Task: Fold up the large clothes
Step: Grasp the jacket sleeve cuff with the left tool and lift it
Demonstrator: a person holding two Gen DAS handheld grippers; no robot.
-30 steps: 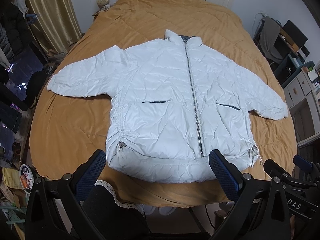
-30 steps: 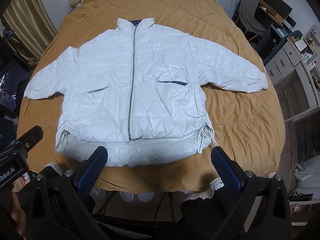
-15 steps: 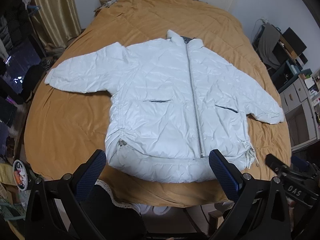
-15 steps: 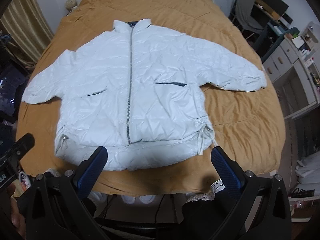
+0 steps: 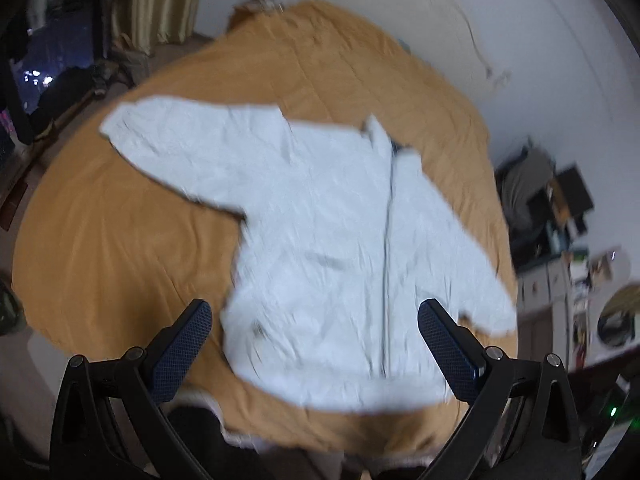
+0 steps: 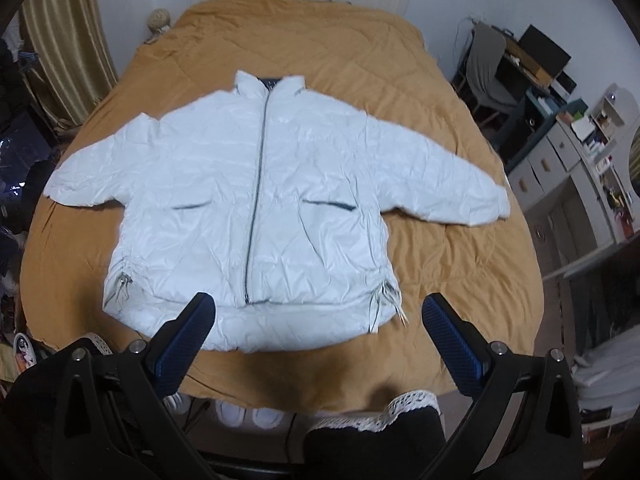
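Observation:
A white puffer jacket [image 6: 264,208] lies flat and zipped on the bed's orange quilt [image 6: 440,280], collar at the far end, both sleeves spread out sideways. It also shows, blurred, in the left wrist view [image 5: 332,248]. My left gripper [image 5: 316,344] is open and empty, held above the hem near the jacket's left side. My right gripper [image 6: 320,328] is open and empty, held above the hem to the right of the zipper. Neither touches the jacket.
A desk with a chair [image 6: 492,76] and white drawers [image 6: 552,168] stand right of the bed. Curtains [image 6: 60,52] and dark clutter are on the left. White shoes [image 6: 244,412] lie on the floor at the bed's foot. A wall is behind the headboard.
The left wrist view has swung left and tilted, blurred by motion; the jacket now appears skewed. The right wrist view has shifted slightly forward. The jacket itself has not moved.

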